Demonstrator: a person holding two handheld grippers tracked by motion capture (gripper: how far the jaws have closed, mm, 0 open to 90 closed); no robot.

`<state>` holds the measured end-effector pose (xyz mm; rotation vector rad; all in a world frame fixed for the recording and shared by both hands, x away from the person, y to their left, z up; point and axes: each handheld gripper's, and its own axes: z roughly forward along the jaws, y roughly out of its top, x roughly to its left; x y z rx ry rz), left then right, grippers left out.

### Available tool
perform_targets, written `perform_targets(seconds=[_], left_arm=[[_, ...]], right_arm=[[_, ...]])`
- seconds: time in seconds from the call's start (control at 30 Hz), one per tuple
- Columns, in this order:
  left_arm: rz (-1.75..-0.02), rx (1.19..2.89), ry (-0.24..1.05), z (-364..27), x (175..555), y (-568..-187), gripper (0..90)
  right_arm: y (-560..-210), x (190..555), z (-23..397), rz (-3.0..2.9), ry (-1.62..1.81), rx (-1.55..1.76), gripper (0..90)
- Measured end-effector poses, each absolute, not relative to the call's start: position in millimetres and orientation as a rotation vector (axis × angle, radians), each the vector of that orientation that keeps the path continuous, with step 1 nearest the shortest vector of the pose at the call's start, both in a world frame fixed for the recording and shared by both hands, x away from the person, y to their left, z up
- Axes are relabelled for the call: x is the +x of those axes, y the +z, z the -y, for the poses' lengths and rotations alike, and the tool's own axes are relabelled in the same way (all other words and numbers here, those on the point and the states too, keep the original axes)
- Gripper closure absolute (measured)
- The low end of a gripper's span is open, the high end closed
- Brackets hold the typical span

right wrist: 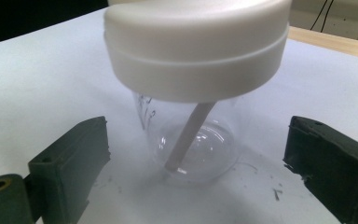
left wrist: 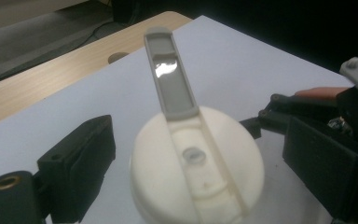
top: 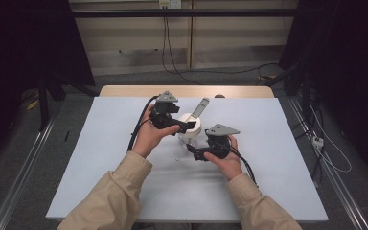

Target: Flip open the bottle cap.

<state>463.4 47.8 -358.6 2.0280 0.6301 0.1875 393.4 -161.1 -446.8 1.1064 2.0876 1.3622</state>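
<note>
A small clear jar with a wide white lid stands on the white table sheet. A grey flap stands up from the lid, and a pale straw leans inside the jar. My left gripper is level with the lid. Its jaws stand on either side of the lid, with gaps to it, so my left gripper is open. My right gripper is lower, at the near side. Its jaws flank the clear body under the lid without touching, so my right gripper is open.
The white sheet covers a wooden table whose bare far edge has a round hole in it. Small dark specks lie on the sheet by the jar. Metal rails run along the floor on both sides, with cables at the right.
</note>
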Motion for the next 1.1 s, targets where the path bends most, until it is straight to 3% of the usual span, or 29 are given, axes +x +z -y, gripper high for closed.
perform_targets(seconds=[1.1], left_arm=[[-0.676, 2.01, 0.228, -123.3, 421.9, -399.2, 7.6]], right_arm=[[-445.2, 354.8, 209.0, -2.078, 1.342, 1.107, 6.9]])
